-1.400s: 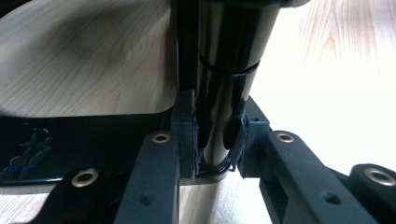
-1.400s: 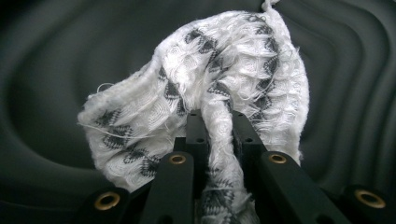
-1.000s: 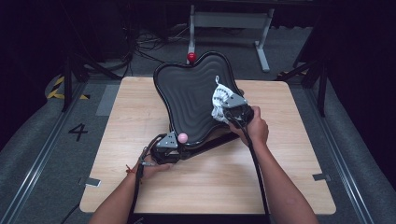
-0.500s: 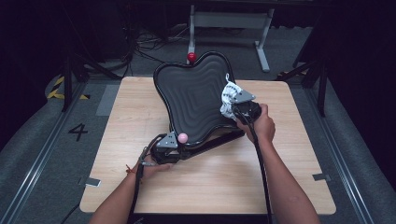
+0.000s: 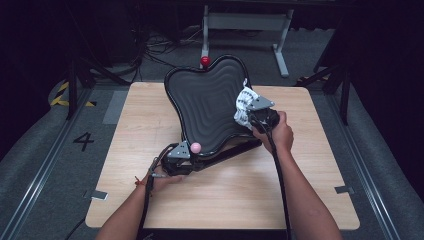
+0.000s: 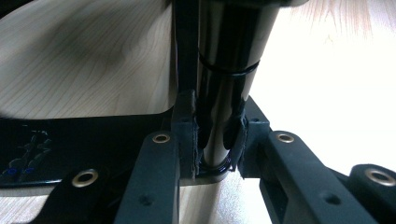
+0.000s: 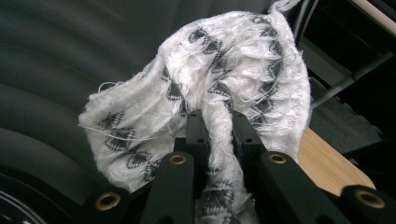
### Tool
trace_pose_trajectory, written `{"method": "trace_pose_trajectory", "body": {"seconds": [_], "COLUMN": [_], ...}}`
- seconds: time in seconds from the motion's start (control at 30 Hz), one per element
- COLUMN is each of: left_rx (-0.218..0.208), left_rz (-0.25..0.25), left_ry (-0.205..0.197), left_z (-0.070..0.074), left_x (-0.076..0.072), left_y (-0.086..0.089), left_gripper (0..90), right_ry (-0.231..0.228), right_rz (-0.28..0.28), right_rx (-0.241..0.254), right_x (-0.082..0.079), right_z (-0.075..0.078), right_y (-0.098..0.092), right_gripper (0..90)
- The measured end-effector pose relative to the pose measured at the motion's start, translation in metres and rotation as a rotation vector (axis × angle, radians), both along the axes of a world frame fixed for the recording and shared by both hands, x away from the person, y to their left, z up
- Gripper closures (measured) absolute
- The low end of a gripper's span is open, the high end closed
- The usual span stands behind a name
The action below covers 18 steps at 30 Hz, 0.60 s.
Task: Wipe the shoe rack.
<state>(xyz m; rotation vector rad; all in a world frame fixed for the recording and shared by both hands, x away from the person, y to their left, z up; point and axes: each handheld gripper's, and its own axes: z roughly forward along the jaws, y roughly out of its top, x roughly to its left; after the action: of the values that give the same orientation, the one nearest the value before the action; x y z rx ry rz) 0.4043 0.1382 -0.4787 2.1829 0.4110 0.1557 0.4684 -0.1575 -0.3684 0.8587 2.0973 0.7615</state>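
A black ridged seat-like pad [image 5: 207, 102] stands tilted on a black frame on the wooden table [image 5: 240, 200]. My right gripper [image 5: 248, 111] is shut on a white cloth with grey marks [image 5: 245, 102] and holds it against the pad's right edge. In the right gripper view the cloth [image 7: 205, 84] bunches between the jaws over the dark ridged surface [image 7: 56, 56]. My left gripper [image 5: 187, 152] sits at the pad's near left corner, by a pink knob [image 5: 195, 147]. In the left gripper view its jaws are shut on a glossy dark tube [image 6: 224, 84] of the frame.
A red knob [image 5: 205, 60] tops the pad's far edge. Beyond the table stand a white metal stand [image 5: 245, 22] and cables on the floor. A "4" [image 5: 83, 141] is marked on the floor at left. Bare tabletop lies in front of both hands.
The right gripper has slid the cloth a little to the right and farther back along the pad's right edge. The left gripper has stayed put.
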Motion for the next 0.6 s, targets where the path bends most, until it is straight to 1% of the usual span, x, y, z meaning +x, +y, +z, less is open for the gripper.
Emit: {"method": "trace_pose_trajectory", "body": {"seconds": [0.03, 0.23, 0.3, 0.37, 0.43, 0.47, 0.6], "left_rx": [0.001, 0.000, 0.002, 0.002, 0.002, 0.001, 0.002], "left_rz": [-0.001, -0.002, -0.002, -0.001, -0.001, -0.002, -0.002], "left_ry": [0.002, 0.002, -0.005, -0.005, -0.004, -0.003, -0.003], "left_z": [0.000, 0.000, 0.000, 0.000, 0.000, 0.000, 0.000], "left_x": [0.000, 0.001, 0.001, 0.001, 0.001, 0.001, 0.001], "left_y": [0.000, 0.000, 0.000, 0.000, 0.000, 0.000, 0.000], "left_gripper": [74.3, 74.3, 74.3, 74.3, 74.3, 74.2, 74.2], "right_ry": [-0.001, 0.004, 0.002, 0.000, -0.001, -0.002, -0.001], "right_rz": [0.005, 0.019, 0.040, 0.058, 0.063, 0.082, 0.107], "right_rx": [0.007, 0.014, 0.016, 0.019, 0.020, 0.024, 0.029], "right_x": [0.000, 0.001, 0.000, -0.001, -0.001, -0.003, -0.006], "right_z": [0.001, 0.003, 0.003, 0.003, 0.003, 0.003, 0.004], "right_y": [0.001, 0.007, 0.014, 0.019, 0.021, 0.026, 0.037], "right_gripper": [81.0, 81.0, 81.0, 81.0, 80.9, 80.9, 80.9]}}
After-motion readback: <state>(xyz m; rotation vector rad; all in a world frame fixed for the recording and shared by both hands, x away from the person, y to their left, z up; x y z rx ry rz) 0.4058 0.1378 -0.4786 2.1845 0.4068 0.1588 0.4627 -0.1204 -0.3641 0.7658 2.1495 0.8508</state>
